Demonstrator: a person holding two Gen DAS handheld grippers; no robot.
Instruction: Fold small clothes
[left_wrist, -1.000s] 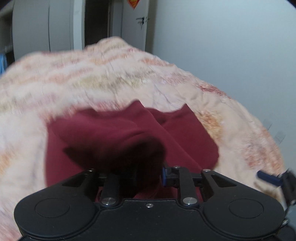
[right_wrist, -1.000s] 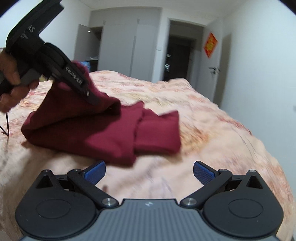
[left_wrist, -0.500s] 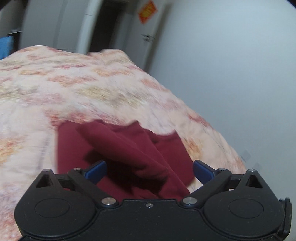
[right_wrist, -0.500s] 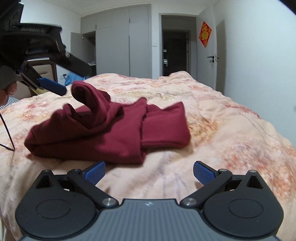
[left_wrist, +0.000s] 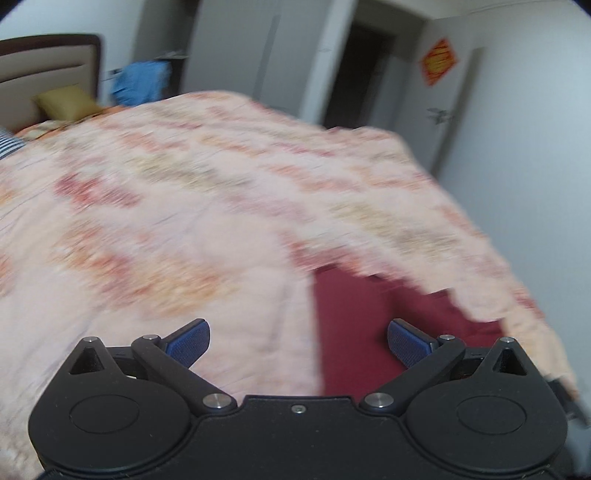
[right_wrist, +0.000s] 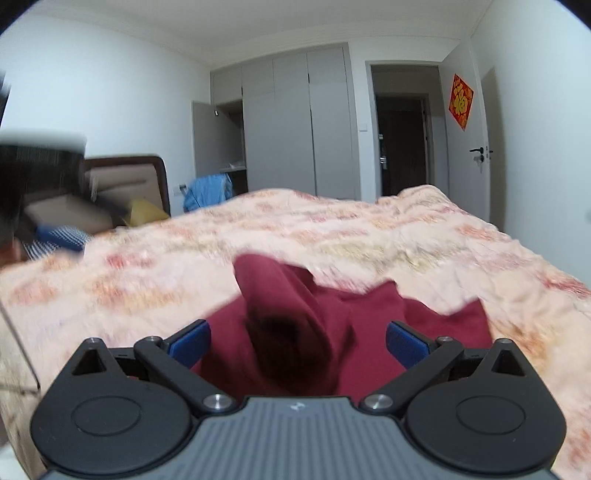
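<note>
A dark red garment (right_wrist: 424, 325) lies partly folded on the pink patterned bedspread (right_wrist: 332, 229). One fold of it stands up in a hump (right_wrist: 273, 288). My right gripper (right_wrist: 298, 341) is open and low over the garment, with the hump between its blue pads (right_wrist: 190, 341), which do not press on it. My left gripper (left_wrist: 298, 341) is open and holds nothing. In the left wrist view the garment (left_wrist: 369, 332) lies to the right of centre, partly behind the right pad. The left gripper (right_wrist: 55, 236) shows as a dark blur at the far left of the right wrist view.
A brown headboard (right_wrist: 125, 181), a yellow pillow (right_wrist: 144, 212) and a blue cloth (right_wrist: 207, 188) are at the far left end of the bed. Grey wardrobes (right_wrist: 295, 122), a dark doorway (right_wrist: 402, 136) and a white wall on the right lie beyond.
The left gripper opened, let go of the red garment and swung away to the left. The released fold stays humped up. The right gripper moved in over the garment.
</note>
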